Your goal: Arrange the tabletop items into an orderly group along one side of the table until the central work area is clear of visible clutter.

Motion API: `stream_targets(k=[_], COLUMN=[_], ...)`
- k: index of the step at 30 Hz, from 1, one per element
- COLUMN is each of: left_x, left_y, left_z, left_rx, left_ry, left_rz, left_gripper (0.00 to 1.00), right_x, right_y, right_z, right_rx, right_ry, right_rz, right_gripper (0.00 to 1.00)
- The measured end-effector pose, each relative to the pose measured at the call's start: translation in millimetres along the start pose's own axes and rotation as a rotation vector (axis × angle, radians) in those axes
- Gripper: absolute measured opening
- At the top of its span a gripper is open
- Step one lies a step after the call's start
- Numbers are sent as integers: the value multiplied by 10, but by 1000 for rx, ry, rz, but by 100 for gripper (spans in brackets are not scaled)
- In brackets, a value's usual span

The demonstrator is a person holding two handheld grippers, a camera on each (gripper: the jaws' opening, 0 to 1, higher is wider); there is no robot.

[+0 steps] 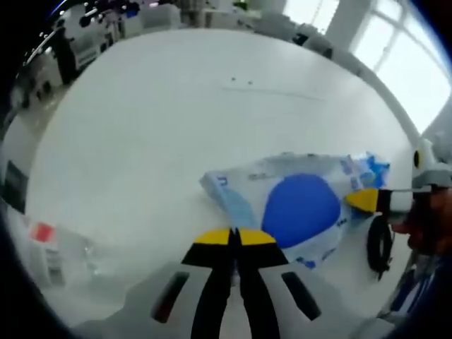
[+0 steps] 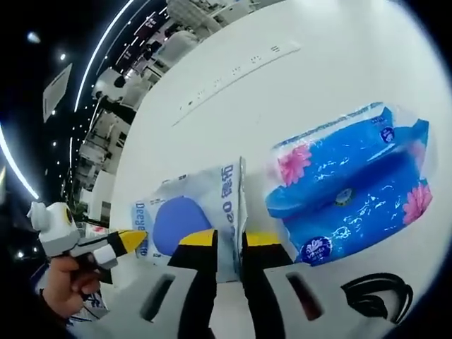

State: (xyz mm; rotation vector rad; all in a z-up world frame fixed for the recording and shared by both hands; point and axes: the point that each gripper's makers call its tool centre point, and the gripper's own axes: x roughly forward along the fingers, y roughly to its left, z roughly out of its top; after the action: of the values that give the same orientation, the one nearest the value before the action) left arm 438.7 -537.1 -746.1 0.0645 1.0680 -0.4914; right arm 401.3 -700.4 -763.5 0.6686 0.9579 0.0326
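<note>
Basically, risk notes for this frame:

- State: the right tool [image 2: 227, 240] was closed on the thin edge of the white tissue pack [image 1: 300, 208], with the film pinched between its yellow tips. The left tool [image 1: 234, 236] had its tips pressed together at the pack's opposite end. I could not tell whether any film was caught between them or they only touched it.
- Location: the white pack lay flat on the worktop [image 1: 176, 106], fairly central, not yet along any side. The blue tissue pack [image 2: 346, 191] sat just beside it, on the far side of the right tool in the right gripper view.
- Risk 1 — the right tool's grip was on loose wrapper only, so a lift or drag would likely stretch or tear the film, or let the pack slip out.
- Risk 2 — if the left tool had no real hold, the pack would probably swing or fold from the one held end and land crooked.
- Risk 3 — dragging toward the blue pack could shove it out of line, as the two packs were nearly touching.
- Risk 4 — a black cable [image 2: 374, 293] lay close by the right tool and could snag a jaw or get dragged along.
- Risk 5 — a clear packet [image 1: 53, 251] with a red label lay well apart near the worktop edge in the left gripper view. It looked easy to miss, which would leave clutter behind.
</note>
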Motion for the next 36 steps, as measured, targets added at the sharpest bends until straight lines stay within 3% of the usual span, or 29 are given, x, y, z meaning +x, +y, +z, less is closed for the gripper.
stream_targets(k=[8, 18, 27, 36], left_x=[-33, -125, -171, -136], left_y=[14, 30, 29, -145], left_z=[37, 17, -11, -118], left_rx=[-21, -14, 16, 121], left_ry=[-16, -18, -18, 21], left_rz=[2, 9, 11, -51], left_gripper=[1, 6, 22, 37], right_x=[-64, -214, -365, -464], right_y=[37, 21, 78, 135], right_z=[58, 97, 85, 106], right_rx=[-11, -21, -10, -23], right_ry=[-30, -64, -84, -107], right_rz=[-7, -24, -6, 14], right_gripper=[23, 26, 28, 29])
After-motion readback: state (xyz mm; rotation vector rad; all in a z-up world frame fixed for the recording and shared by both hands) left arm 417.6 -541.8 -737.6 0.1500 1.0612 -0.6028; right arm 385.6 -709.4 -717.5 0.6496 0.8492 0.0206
